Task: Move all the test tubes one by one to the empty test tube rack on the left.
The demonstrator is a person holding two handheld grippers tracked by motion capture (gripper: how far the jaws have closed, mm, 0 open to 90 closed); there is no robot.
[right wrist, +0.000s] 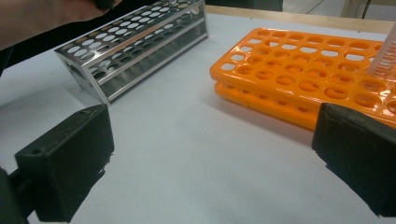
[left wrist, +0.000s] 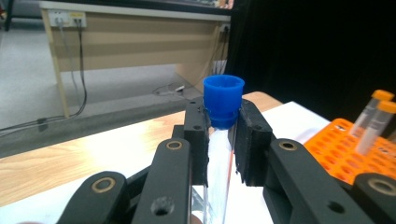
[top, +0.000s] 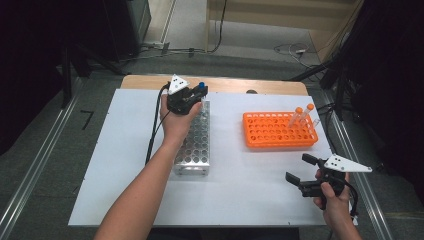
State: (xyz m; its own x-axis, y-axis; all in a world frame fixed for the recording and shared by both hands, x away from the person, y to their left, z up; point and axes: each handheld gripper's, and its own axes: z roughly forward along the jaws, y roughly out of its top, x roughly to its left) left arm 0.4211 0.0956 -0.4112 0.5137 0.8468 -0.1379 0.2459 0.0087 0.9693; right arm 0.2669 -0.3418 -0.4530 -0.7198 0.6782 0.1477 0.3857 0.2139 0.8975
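Observation:
My left gripper (top: 194,95) is over the far end of the metal tube rack (top: 194,142), shut on a clear tube with a blue cap (left wrist: 223,100); the cap stands just above the pads, and the tube (left wrist: 217,172) runs down between them. The blue cap (top: 202,85) also shows in the high view. My right gripper (top: 299,170) stands open above the white mat near the front right, nothing between its wide-apart jaws. An orange rack (top: 275,131) at the right holds two orange-capped tubes (top: 302,116) in its far right corner.
A white mat (top: 125,165) covers the wooden table (top: 240,86). The metal rack (right wrist: 135,44) and the orange rack (right wrist: 299,70) lie ahead of my right gripper. A dark curtain and cables stand to the right of the table.

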